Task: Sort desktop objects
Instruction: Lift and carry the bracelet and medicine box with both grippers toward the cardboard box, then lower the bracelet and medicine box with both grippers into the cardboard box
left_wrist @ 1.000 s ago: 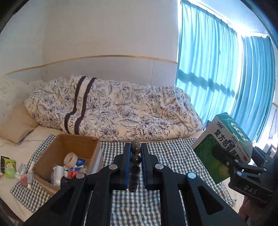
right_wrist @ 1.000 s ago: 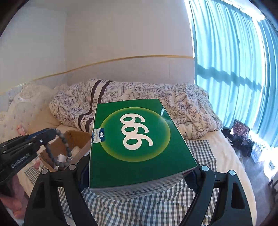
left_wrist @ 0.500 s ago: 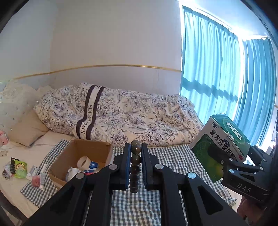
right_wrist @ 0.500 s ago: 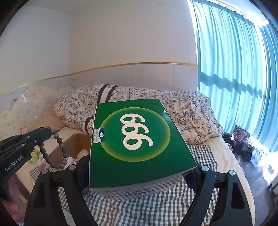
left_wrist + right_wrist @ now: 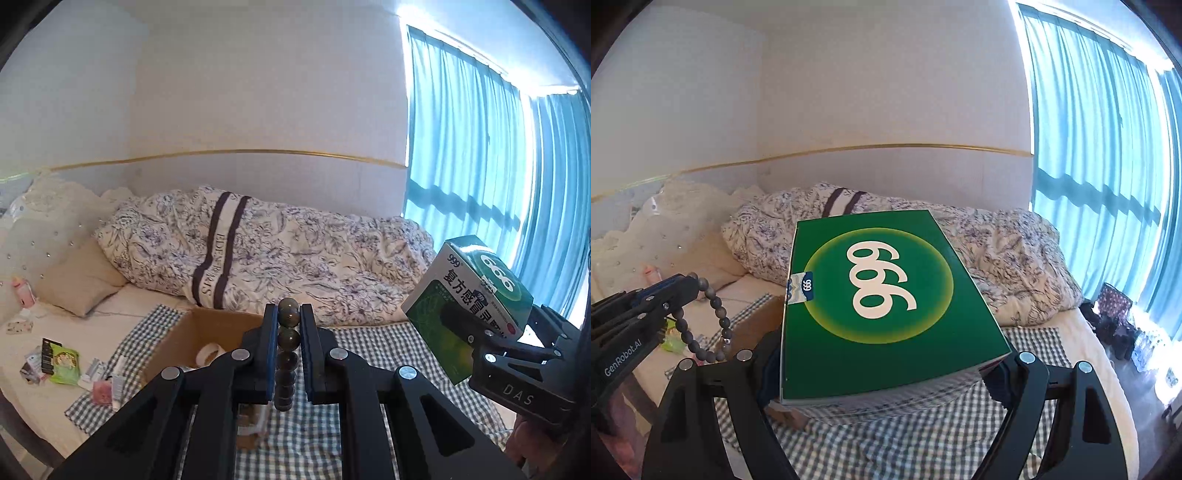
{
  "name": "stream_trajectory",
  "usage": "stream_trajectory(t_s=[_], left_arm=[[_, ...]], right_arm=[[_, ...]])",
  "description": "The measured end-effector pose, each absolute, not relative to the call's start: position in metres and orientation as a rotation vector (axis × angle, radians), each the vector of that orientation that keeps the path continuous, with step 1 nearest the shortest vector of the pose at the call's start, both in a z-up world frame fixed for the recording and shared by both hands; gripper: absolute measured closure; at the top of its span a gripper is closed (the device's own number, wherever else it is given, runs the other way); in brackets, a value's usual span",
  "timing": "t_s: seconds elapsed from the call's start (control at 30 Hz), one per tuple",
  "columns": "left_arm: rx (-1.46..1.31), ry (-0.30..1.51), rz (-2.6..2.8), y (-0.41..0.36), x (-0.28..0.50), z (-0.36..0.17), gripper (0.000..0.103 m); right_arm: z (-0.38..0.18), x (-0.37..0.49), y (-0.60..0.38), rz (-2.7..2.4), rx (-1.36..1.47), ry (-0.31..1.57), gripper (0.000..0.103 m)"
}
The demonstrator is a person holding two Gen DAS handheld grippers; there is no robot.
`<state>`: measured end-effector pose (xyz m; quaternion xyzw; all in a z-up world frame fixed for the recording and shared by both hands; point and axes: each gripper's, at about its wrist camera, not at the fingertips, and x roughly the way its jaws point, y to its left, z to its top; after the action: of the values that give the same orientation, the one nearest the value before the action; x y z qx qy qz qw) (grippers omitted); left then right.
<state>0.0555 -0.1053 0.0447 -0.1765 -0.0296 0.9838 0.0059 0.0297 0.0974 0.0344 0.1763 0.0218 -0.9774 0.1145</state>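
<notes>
My left gripper (image 5: 288, 325) is still clamped on the bead bracelet (image 5: 287, 354) and my right gripper (image 5: 886, 373) on the green medicine box (image 5: 882, 295), both lifted higher than a second ago. The cardboard box (image 5: 207, 339) now sits lower, at seven o'clock, so both drops remain.

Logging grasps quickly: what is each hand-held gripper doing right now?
Left hand-held gripper: closed on the bead bracelet.
Right hand-held gripper: closed on the green box.
</notes>
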Motion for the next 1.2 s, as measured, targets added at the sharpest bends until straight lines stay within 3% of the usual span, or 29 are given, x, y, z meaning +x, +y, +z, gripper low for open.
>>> stream_trajectory(t_s=[0.63, 1.2], left_arm=[[-0.604, -0.106, 3.181, -0.187, 0.025, 0.042, 0.092], [-0.85, -0.16, 3.11, -0.224, -0.056, -0.017, 0.092]], right_arm=[[0.028, -0.017, 0.013, -2.747, 0.521, 0.094, 0.018], [-0.021, -0.087, -0.037, -2.659, 0.651, 0.152, 0.018]])
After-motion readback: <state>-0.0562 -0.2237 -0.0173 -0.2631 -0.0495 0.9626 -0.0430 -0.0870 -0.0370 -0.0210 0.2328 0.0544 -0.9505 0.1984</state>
